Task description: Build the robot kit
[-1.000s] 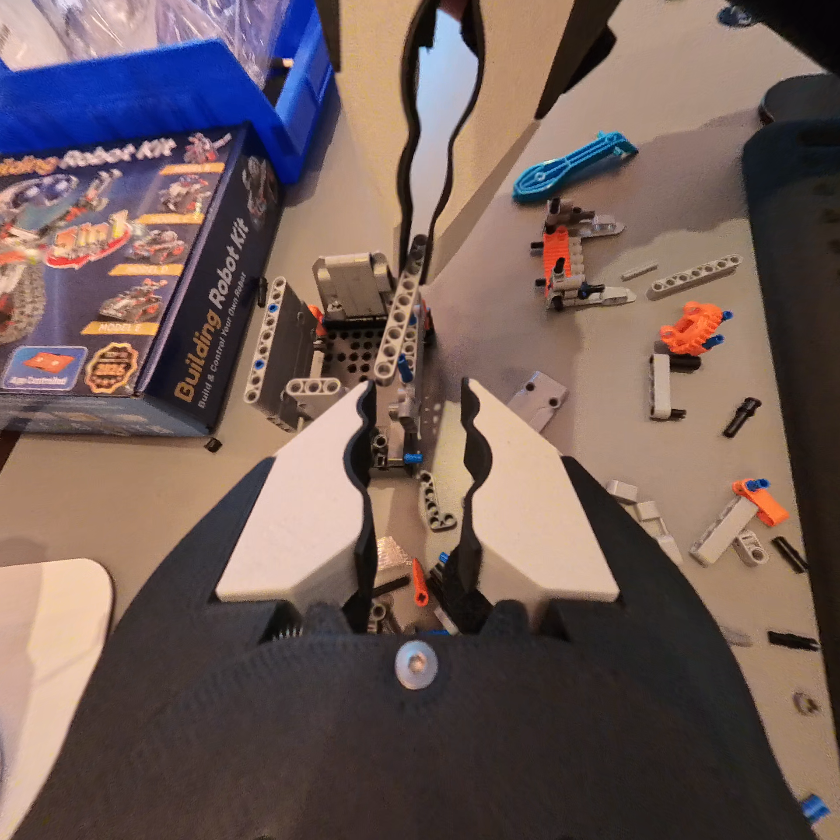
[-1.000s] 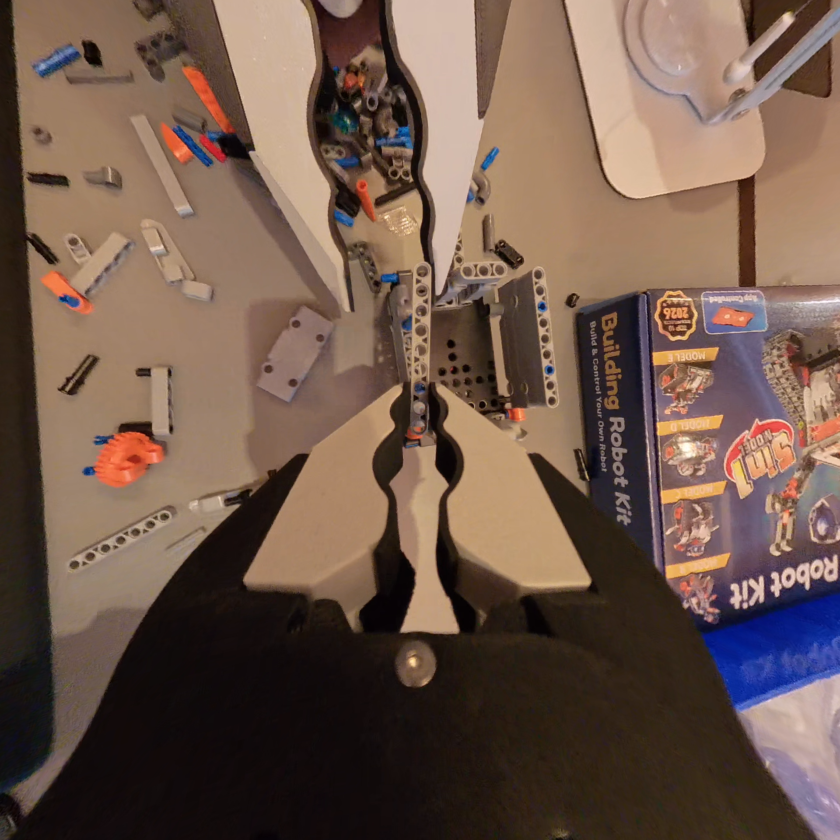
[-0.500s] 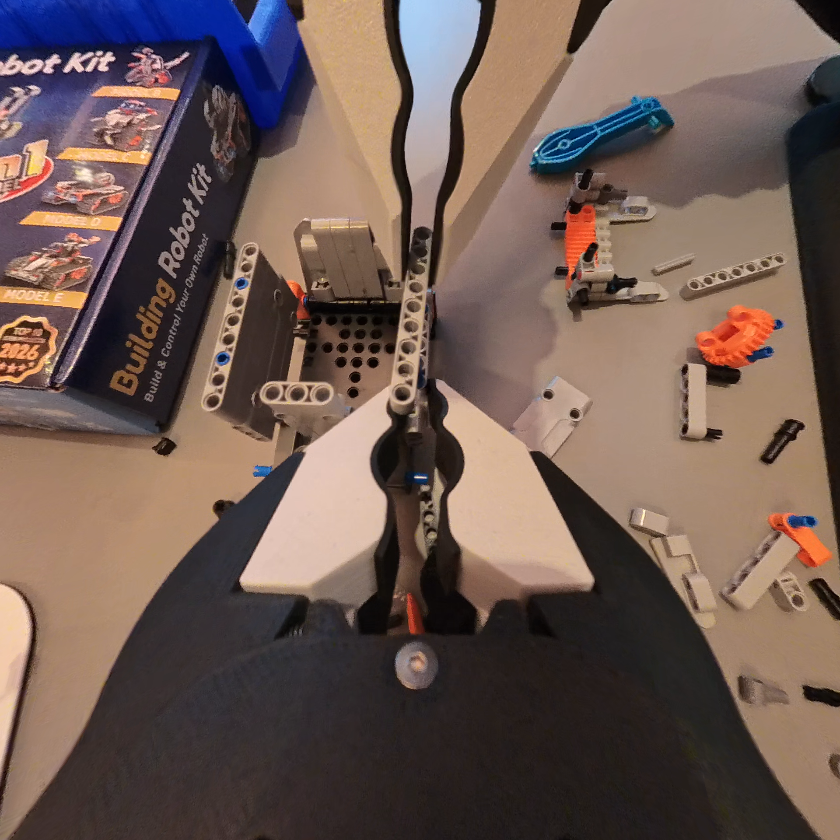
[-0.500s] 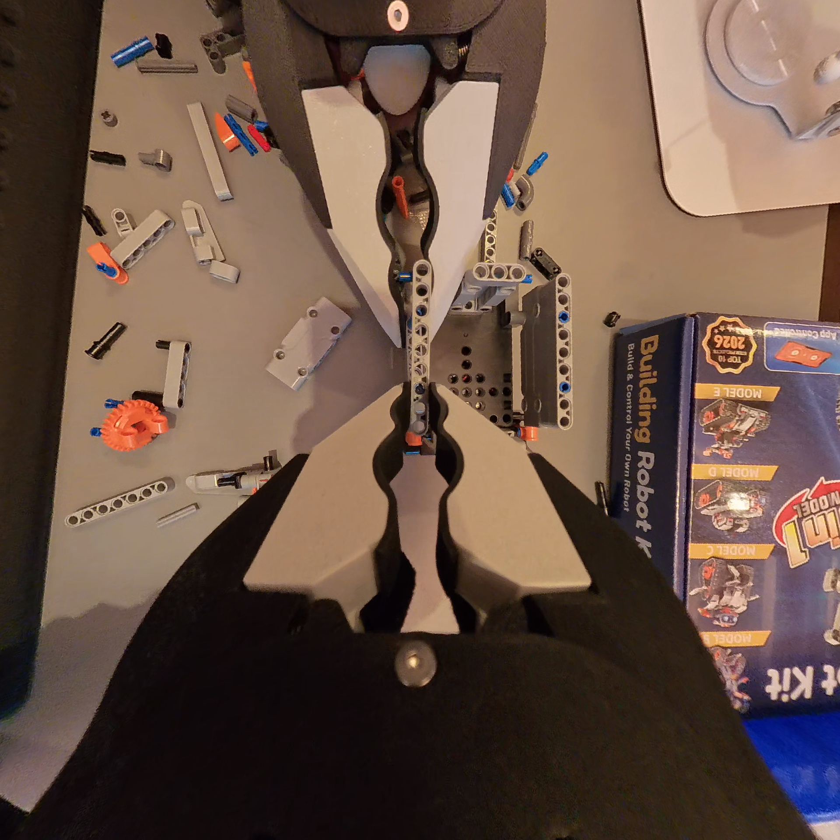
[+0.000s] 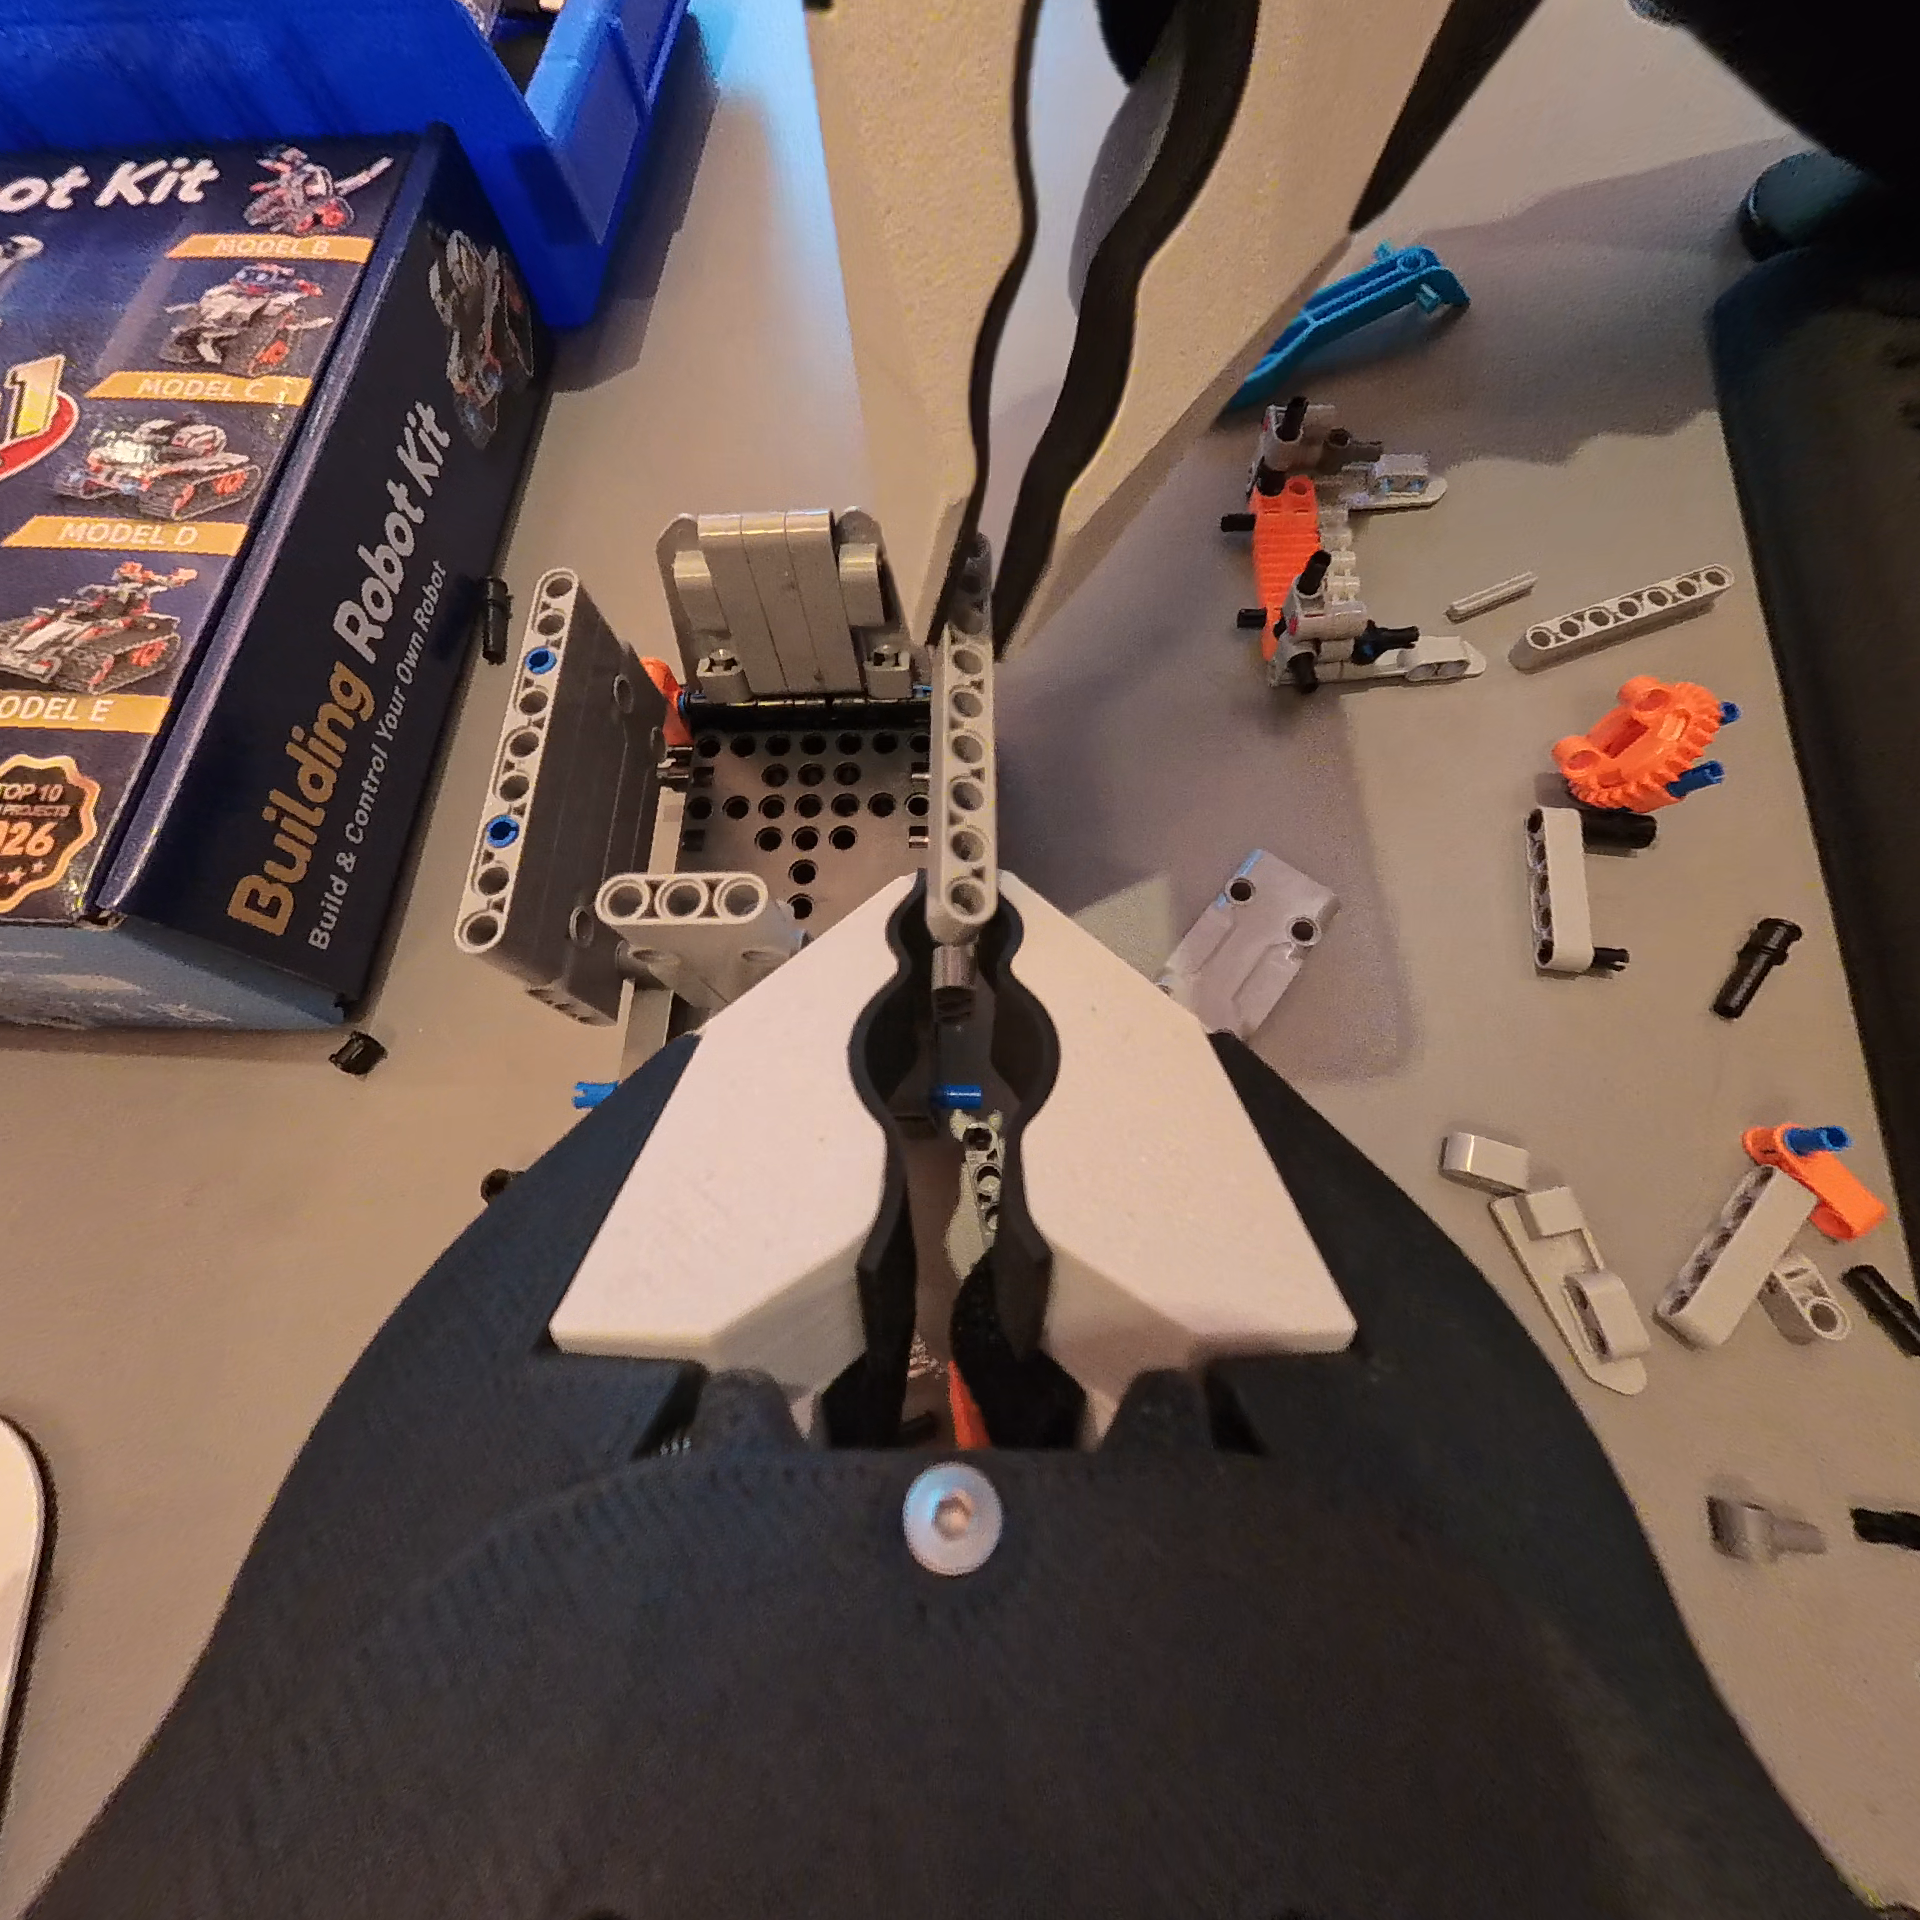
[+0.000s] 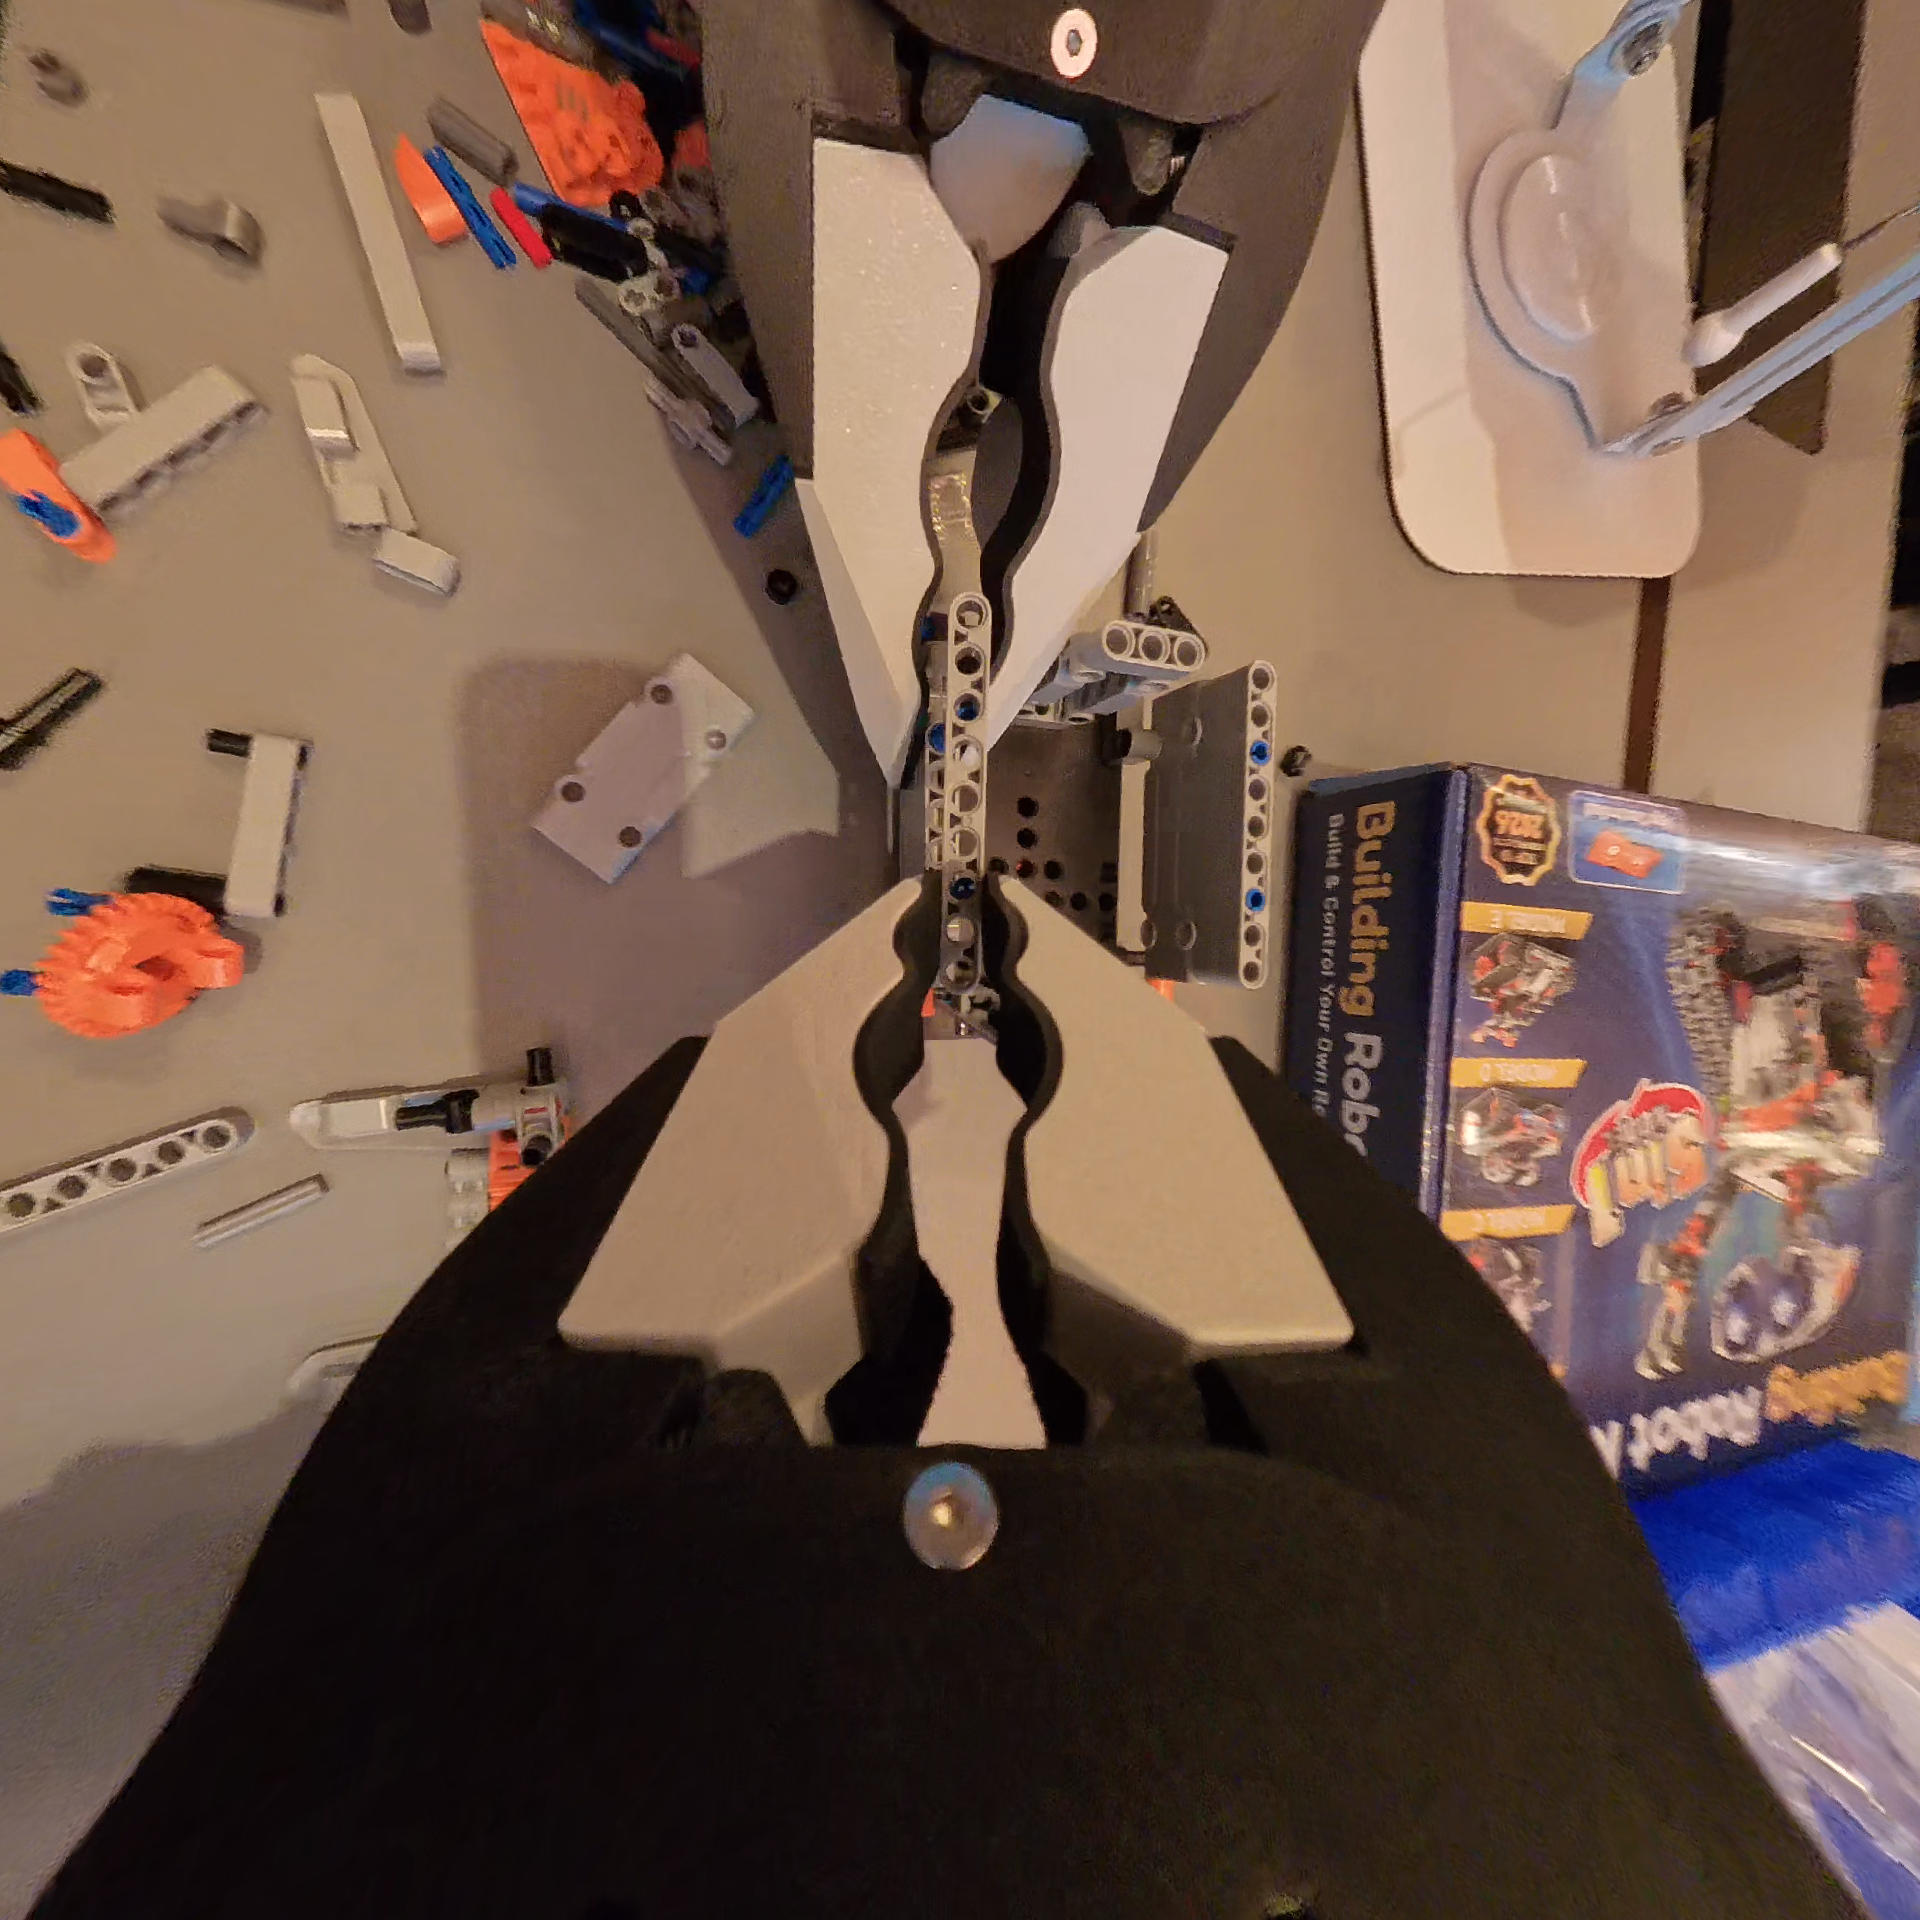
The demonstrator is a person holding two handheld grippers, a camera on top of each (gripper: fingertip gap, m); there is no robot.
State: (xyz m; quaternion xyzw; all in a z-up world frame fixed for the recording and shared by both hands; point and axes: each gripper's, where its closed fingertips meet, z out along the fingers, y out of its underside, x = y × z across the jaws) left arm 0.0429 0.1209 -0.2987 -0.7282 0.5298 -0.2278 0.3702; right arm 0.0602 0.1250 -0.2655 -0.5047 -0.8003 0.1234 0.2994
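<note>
**Two hand-held grippers on one grey beam**

The left hand-held gripper (image 5: 958,904) is closed on the near end of a light grey holed beam (image 5: 964,774), its white fingers (image 5: 774,1122) pinching the beam at their tips. The beam stands along the right edge of a half-built model (image 5: 790,790) on the grey desk (image 5: 260,1195): a black perforated plate with a grey block at its far end and a dark panel edged by a second holed beam on its left. From the opposite side, the right hand-held gripper (image 6: 961,894) is clamped on the other end of the same beam (image 6: 964,758), so the two point at each other along it.

Just right of the model lies a flat grey plate (image 5: 1252,940). Farther right, loose parts are scattered: an orange gear (image 5: 1636,753), a short white beam (image 5: 1558,888), a black pin (image 5: 1756,966), a grey strip with holes (image 5: 1621,629) and a small orange-and-grey assembly (image 5: 1314,582). A light blue tool (image 5: 1340,322) lies beyond them.

Left of the model sits a dark blue kit box (image 5: 208,582), with a blue bin (image 5: 343,94) behind it. In the right wrist view a white board (image 6: 1527,312) rests at the far edge of the desk.
</note>
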